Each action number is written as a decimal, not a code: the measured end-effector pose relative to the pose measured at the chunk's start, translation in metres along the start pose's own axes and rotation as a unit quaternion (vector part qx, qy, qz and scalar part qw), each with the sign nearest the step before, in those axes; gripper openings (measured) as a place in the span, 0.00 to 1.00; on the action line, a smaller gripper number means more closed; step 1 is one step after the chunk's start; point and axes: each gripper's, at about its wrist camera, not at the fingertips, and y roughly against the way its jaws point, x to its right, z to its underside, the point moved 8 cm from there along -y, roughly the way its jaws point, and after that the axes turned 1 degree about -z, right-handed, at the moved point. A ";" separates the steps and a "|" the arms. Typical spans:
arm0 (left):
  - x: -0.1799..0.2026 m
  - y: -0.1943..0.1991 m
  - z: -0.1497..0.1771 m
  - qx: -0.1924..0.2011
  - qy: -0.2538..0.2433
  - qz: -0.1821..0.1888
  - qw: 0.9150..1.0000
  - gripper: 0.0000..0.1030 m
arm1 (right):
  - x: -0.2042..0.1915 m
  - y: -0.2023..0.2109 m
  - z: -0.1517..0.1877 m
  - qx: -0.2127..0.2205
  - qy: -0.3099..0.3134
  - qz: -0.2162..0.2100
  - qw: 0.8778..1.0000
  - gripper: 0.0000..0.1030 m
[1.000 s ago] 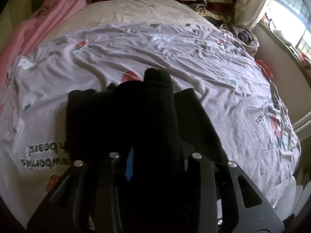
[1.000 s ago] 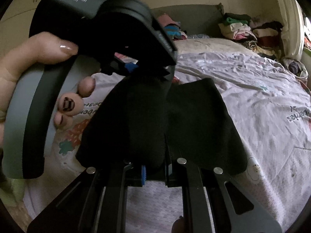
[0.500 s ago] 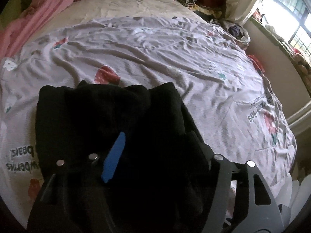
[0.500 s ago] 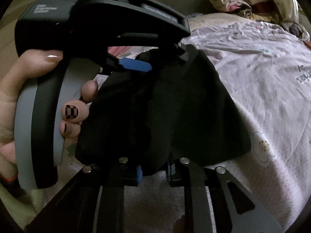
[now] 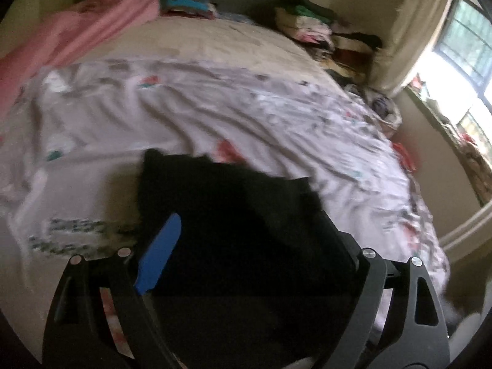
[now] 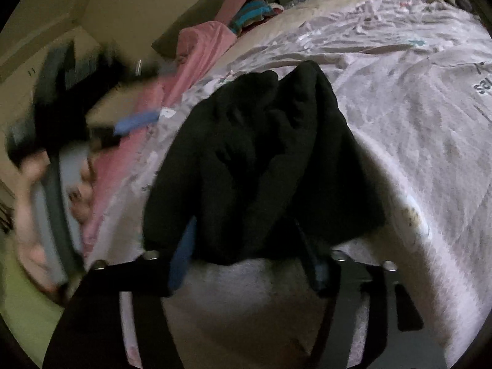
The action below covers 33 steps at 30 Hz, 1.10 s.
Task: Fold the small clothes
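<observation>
Black garment (image 5: 233,215): small, soft knit-like fabric, plain, no visible print. Lies on the bed's pale printed sheet (image 5: 215,107), near its front edge. From the left wrist view it appears as a flat, roughly rectangular dark panel. From the right wrist view the garment (image 6: 261,160) is bunched, with rounded folds heaped along its top.
</observation>
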 end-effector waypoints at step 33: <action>-0.005 -0.020 0.068 -0.054 -0.043 -0.020 0.997 0.78 | 0.029 -0.043 -0.104 -0.065 0.176 0.115 0.976 0.17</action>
